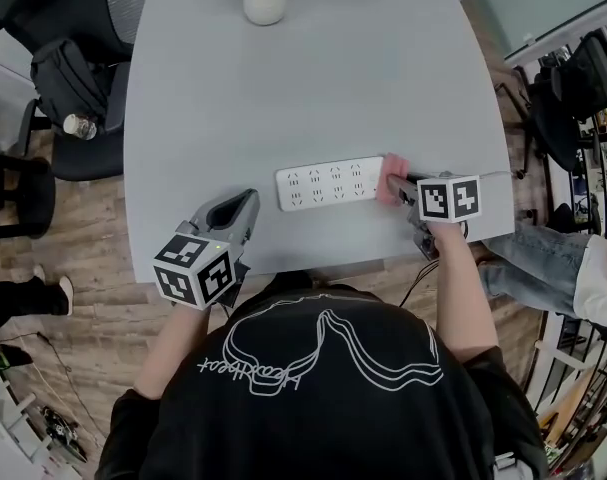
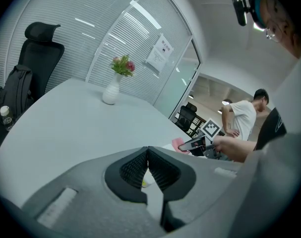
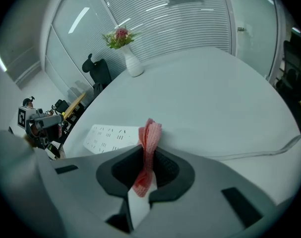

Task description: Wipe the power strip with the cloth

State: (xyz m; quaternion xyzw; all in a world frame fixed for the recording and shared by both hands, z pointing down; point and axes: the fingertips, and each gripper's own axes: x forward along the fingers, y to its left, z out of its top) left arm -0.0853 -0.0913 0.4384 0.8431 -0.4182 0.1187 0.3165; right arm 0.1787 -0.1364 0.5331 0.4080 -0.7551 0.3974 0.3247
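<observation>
On the grey table [image 1: 333,88], near its front edge, a white power strip [image 1: 330,184] lies flat with its long side running left to right and its sockets facing up. A thin white cable [image 3: 269,150] runs from its right end across the tabletop towards the table's right edge.

At that right end, the right gripper [image 1: 403,186] is clenched on a pink cloth [image 1: 387,190]. Its own view shows the two dark pads pressed together with the folded cloth pinched between them, one bunch sticking up above the jaws and a tail hanging below. From above, the cloth touches the strip's right end. The marker cube rides just behind the jaws, over the table's edge.

The left gripper [image 1: 249,200] rests low at the front edge of the table, just left of the strip and apart from it, pointing across the tabletop. Its jaws are pressed together with nothing between them.

At the far end of the table stands a white vase [image 2: 110,93] holding flowers [image 2: 122,65], well apart from the strip. A black office chair [image 1: 73,58] with a dark bag on it sits off the table's left side, and a second person [image 1: 583,268] in jeans and a white top is at the right.
</observation>
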